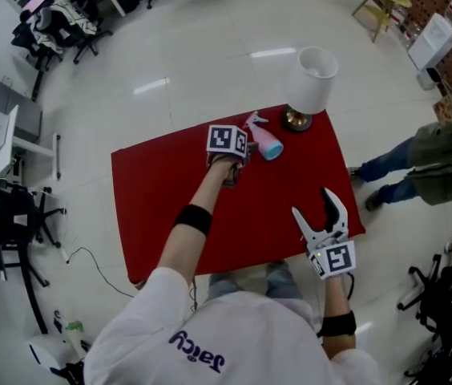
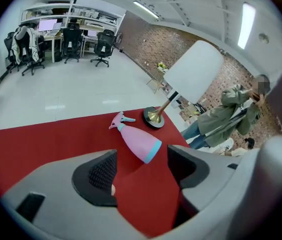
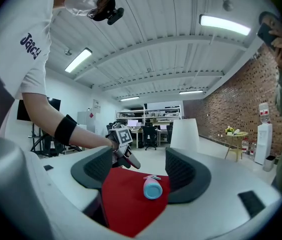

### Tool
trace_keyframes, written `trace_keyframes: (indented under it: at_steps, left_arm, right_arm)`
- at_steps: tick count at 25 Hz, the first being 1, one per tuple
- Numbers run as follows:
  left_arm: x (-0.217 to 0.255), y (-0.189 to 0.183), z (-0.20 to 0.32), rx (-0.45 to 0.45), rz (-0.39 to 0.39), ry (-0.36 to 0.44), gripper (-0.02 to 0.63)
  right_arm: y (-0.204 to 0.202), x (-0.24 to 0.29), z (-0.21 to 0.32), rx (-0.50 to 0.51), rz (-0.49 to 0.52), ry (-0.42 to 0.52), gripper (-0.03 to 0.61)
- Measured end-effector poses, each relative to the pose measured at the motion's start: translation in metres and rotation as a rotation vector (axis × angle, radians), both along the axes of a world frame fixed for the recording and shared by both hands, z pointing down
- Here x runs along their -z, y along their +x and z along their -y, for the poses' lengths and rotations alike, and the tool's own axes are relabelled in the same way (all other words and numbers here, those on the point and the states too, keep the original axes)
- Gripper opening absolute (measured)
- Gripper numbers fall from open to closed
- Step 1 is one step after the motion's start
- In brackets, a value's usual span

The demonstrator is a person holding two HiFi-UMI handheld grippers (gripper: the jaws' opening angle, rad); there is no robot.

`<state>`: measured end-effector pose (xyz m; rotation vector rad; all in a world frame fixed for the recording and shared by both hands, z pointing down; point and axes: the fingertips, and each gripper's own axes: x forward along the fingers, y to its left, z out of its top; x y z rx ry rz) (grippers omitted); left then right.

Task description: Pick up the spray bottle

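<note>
A pink spray bottle (image 1: 264, 139) with a light blue base and trigger lies on its side on the red table (image 1: 162, 207), near the far edge. My left gripper (image 1: 229, 169) hovers just short of it, open, with the bottle (image 2: 136, 140) lying ahead of its jaws and nothing between them. My right gripper (image 1: 320, 214) is held open near the table's right front corner, well away from the bottle (image 3: 152, 188), which it views base-on across the red top.
A table lamp with a white shade (image 1: 310, 79) and brass foot (image 1: 296, 119) stands just right of the bottle at the far edge. A person in a green jacket (image 1: 442, 147) stands to the right of the table. Office chairs (image 1: 54, 22) stand far off.
</note>
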<state>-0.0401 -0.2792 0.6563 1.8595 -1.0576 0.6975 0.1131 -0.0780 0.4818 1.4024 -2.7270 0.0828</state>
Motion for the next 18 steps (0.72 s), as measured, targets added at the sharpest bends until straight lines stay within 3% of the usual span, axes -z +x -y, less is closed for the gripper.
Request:
trace_keyframes:
  at_steps: [12,18]
  left_arm:
    - [-0.069,0.006,0.08,0.125,-0.015,-0.094,0.319]
    - [-0.095,0.01,0.102,0.206,-0.069,-0.151,0.319]
  right_arm:
    - [0.017,-0.021,0.014,0.002,-0.003,-0.019,0.336]
    - [0.023,-0.026,0.025,-0.004,-0.023,-0.046,0.336]
